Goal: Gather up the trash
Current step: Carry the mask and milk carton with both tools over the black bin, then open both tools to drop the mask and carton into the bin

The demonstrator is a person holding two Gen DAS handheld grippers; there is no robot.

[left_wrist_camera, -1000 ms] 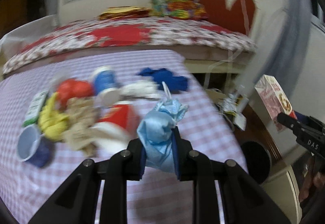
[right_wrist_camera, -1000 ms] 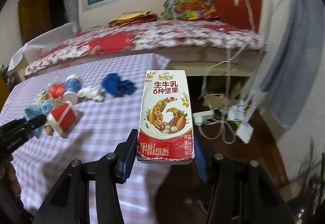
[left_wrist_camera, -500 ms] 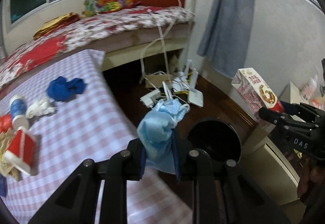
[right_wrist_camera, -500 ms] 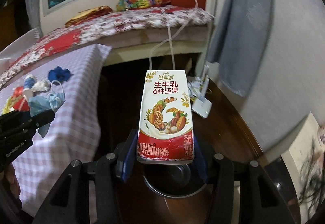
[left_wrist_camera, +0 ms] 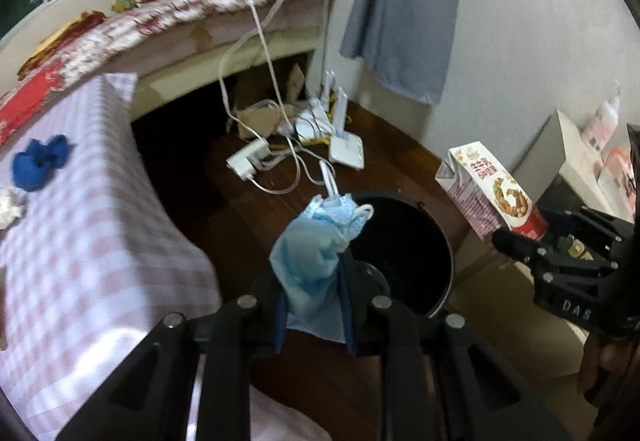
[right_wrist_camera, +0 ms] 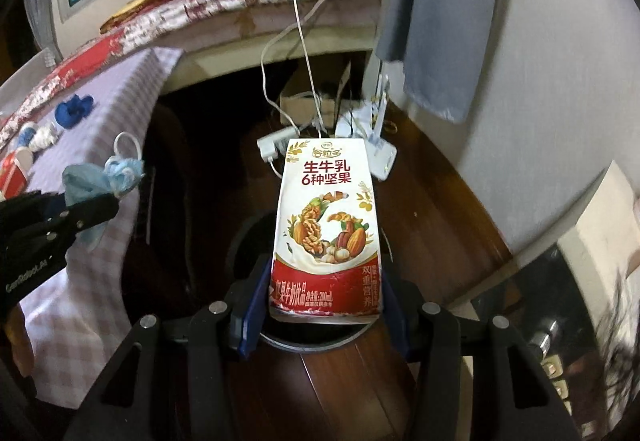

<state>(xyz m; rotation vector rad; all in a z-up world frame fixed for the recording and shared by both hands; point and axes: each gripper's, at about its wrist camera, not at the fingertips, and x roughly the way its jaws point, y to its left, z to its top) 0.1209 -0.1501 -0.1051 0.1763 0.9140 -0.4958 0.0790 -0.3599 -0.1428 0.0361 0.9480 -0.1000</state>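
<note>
Left gripper (left_wrist_camera: 314, 317) squeezes blue mask (left_wrist_camera: 316, 241). Right gripper (right_wrist_camera: 324, 311) squeezes milk carton (right_wrist_camera: 326, 225). Black bin (left_wrist_camera: 416, 261) sits just under both, on floor. Hold each over hole, then let go. Don't bump rim.

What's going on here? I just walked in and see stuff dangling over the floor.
A person is clearing trash with two handheld grippers. The left gripper is shut on a crumpled light-blue face mask, the right gripper on a red-and-white milk carton. Both hang near the round black bin on the wooden floor; nothing is dropped yet.
</note>
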